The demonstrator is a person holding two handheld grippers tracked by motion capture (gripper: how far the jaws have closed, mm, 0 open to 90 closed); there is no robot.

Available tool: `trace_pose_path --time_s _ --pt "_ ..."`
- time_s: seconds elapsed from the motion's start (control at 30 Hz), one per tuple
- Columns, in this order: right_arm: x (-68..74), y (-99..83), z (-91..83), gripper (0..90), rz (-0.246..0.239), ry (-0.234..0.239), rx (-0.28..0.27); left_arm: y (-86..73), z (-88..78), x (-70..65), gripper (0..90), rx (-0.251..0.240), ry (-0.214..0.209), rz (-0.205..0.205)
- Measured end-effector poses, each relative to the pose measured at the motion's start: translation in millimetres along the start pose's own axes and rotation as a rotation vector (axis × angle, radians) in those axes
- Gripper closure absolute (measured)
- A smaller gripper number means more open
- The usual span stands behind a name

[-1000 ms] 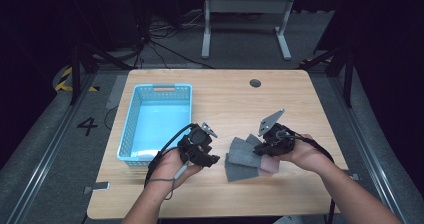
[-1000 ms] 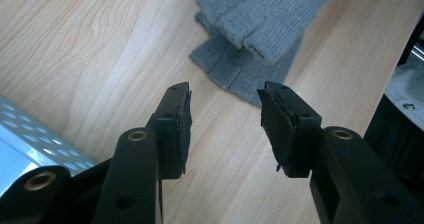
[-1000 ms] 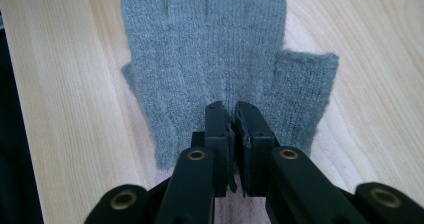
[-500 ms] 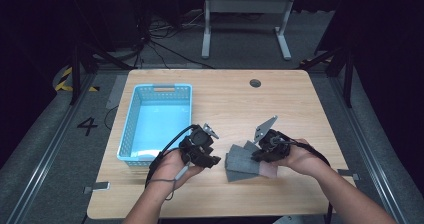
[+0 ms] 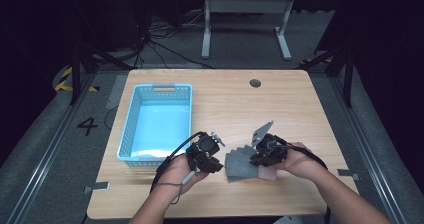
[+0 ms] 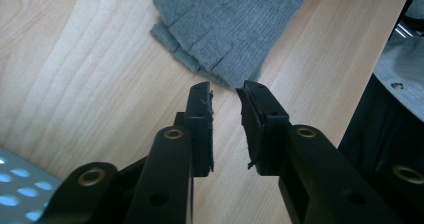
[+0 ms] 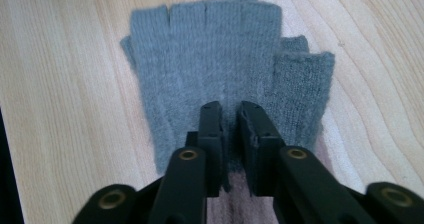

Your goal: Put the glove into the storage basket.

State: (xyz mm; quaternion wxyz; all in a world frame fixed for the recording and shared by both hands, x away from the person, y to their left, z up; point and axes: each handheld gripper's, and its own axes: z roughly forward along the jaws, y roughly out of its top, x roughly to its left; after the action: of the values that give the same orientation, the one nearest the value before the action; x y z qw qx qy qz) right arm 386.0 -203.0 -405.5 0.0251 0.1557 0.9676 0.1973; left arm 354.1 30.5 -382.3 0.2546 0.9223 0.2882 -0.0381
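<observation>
Surroundings: dark studio floor with cables and a metal stand is seen beyond a pale wooden table [image 5: 300, 109]; a floor marking with a numeral lies off the table's left edge.

Basket: a light-blue perforated plastic basket [image 5: 131, 134] stands on the left half of the table, with nothing seen in it, well apart from the gloves.

Gloves: a pair of grey knitted fingerless gloves [image 5: 239, 163] with pink cuffs is laid flat near the table's front edge, one on the other and slightly offset, between the two grippers; in the right gripper view the finger stubs [image 7: 210, 54] point away from the camera.

Left gripper: the left gripper [image 6: 224, 96] is held just short of the finger ends of the gloves; its jaws have just been closing and stand narrowly apart, with only bare wood between them, so nothing is gripped.

Right gripper: the right gripper [image 7: 230, 109] is lowered over the cuff end of the gloves; its jaws have just been opening a little, a slim gap is left, and no fabric is seen pinched between the pads.

Risk, layers: only the upper glove may be caught by a shallow pinch, so that the pair is split and the lower glove is left behind.

Risk, slip: the knit may be dragged and bunched if a pull is made before the pads are pressed fully on it.

Risk, left side: the narrow jaws may push the finger stubs away instead of straddling them, since the gap is slim and the fabric lies flat.
</observation>
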Motion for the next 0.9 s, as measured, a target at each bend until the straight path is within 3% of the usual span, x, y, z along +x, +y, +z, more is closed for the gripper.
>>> trace_pose_path --time_s 0.27,0.5,0.6,0.9 --pt "1.4 -14.2 -15.7 70.8 0.07 0.006 -0.095 -1.8 9.9 -2.6 74.6 0.012 -0.028 -0.027" --pt "-0.7 -34.8 -32.8 69.7 0.152 -0.03 -0.179 -5.3 14.8 -2.1 65.1 -0.014 -0.055 -0.046" --pt "-3.3 -45.2 -38.3 69.7 0.192 -0.045 -0.215 -4.5 15.9 -3.3 63.5 -0.019 -0.049 -0.034" --pt "-19.0 -78.9 -43.6 68.8 0.287 -0.086 -0.186 -2.7 25.8 -6.7 66.5 0.025 -0.027 -0.015"
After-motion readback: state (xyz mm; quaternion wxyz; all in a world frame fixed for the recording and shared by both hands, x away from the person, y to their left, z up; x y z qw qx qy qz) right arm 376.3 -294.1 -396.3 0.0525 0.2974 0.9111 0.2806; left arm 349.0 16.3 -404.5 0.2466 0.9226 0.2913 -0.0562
